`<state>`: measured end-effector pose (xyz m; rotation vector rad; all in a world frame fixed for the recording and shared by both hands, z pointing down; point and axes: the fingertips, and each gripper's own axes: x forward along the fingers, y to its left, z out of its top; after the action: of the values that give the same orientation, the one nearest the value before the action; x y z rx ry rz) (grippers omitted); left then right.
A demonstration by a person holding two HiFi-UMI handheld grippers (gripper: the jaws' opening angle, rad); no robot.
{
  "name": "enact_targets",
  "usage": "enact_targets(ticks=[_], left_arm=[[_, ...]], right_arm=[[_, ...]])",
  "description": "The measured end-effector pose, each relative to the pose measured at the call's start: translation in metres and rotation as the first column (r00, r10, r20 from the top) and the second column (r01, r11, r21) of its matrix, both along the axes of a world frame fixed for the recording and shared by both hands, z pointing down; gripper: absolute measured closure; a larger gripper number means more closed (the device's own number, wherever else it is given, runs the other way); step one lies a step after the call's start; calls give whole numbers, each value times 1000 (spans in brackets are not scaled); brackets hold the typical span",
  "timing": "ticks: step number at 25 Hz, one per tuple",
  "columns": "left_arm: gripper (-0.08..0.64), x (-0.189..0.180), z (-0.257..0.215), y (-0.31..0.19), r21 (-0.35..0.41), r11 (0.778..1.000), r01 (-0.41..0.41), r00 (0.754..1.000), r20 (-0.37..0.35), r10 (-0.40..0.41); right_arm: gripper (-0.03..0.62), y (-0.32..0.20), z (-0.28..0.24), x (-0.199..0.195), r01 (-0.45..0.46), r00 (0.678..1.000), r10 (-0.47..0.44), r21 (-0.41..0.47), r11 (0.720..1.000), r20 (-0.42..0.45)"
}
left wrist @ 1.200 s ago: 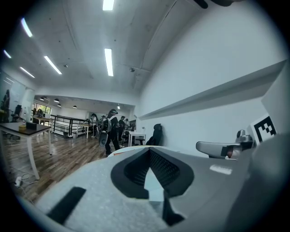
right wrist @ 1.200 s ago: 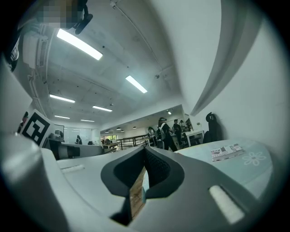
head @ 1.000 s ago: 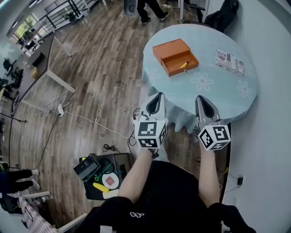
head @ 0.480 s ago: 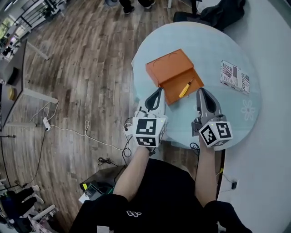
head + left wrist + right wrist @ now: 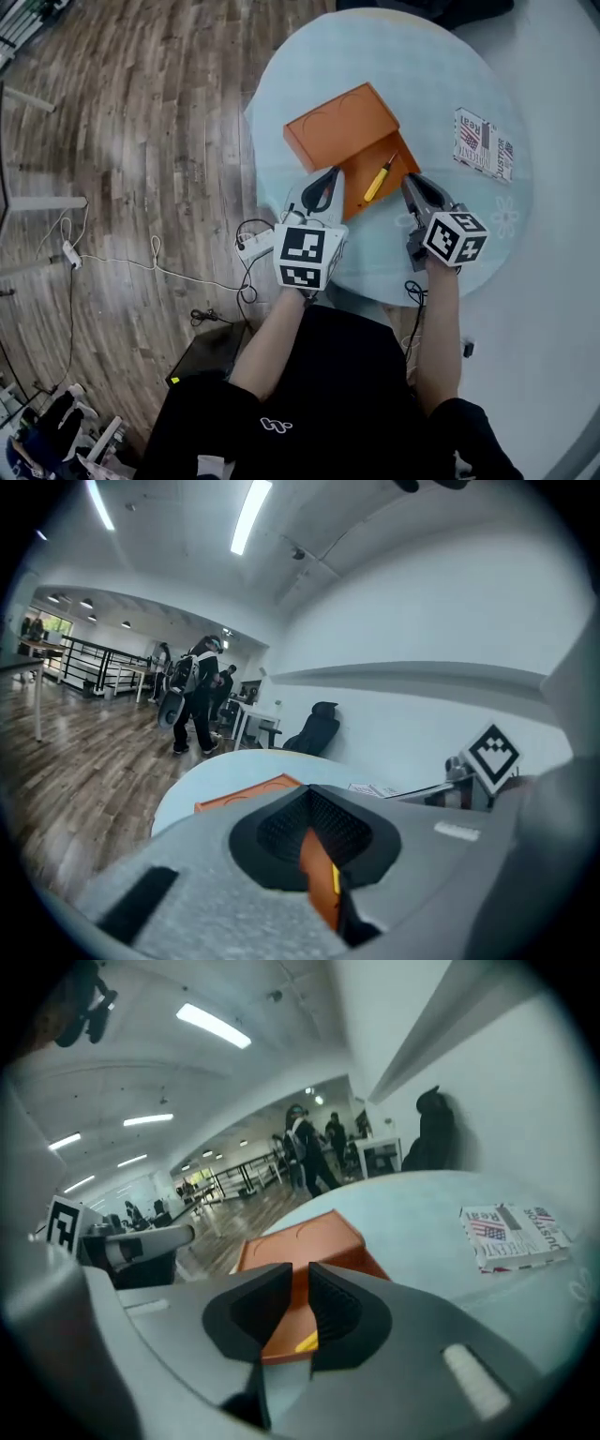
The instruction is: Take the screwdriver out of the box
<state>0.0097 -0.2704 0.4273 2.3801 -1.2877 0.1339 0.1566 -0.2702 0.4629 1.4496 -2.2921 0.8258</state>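
Note:
An open orange box lies on the round pale blue table, its lid folded back. In its tray lies the screwdriver with a yellow handle. My left gripper hovers at the tray's near left corner, its tips together and holding nothing. My right gripper is just right of the tray; its jaws are opening, with nothing between them. Through that narrow gap I see the box and a bit of the yellow handle. The left gripper view shows the box beyond the gripper.
A printed booklet lies on the table to the right of the box. A power strip and cables trail over the wooden floor by the table's near left edge. A white wall runs along the right. People stand far off.
Both grippers have moved forward, from short of the table to over its near edge beside the box. The right jaws have parted slightly.

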Motion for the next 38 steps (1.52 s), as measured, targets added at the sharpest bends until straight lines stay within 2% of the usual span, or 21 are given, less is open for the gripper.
enact_targets(ticks=[1,2,5,8,11,15,20,29,31,34,38], left_arm=[[557,-1,6,0,-14,1000,-1,1000,0,1],[557,-1,10,-1,-24,1000,-5,1000,1,5],[557,-2,17,-4,-37,999,-22,1000,-4,22],[557,-3,23,-9,-50,999,-22,999,-25,21],[557,-4,25,-17,-56,998,-13,999,-48,10],[557,-9,23,-27,-57,998,1,996,-85,-6],[557,-16,20,-37,-46,999,22,993,-118,-27],[557,-39,26,-42,-71,995,65,988,-138,-74],[557,-43,29,-40,-79,994,73,987,-138,-84],[557,-46,32,-36,-86,993,76,988,-130,-87],[557,-48,31,-33,-80,994,78,989,-120,-87]], right_arm=[[521,-4,19,-1,18,1000,-18,-91,996,-8],[512,-7,37,-1,25,1000,-27,-182,983,-4],[469,-21,72,-1,32,999,-24,-405,914,25],[459,-31,95,1,43,995,-83,-522,852,-53],[449,-39,110,6,12,987,-106,-602,799,-121],[449,-47,122,11,-50,986,-72,-672,739,-152],[454,-41,137,22,-122,963,-100,-738,664,-249],[450,-39,158,18,-155,949,-140,-807,570,-281],[449,-41,159,16,-164,941,-158,-813,559,-298],[448,-42,165,7,-187,946,-124,-815,549,-300],[461,-41,170,6,-225,945,-76,-801,555,-317]])
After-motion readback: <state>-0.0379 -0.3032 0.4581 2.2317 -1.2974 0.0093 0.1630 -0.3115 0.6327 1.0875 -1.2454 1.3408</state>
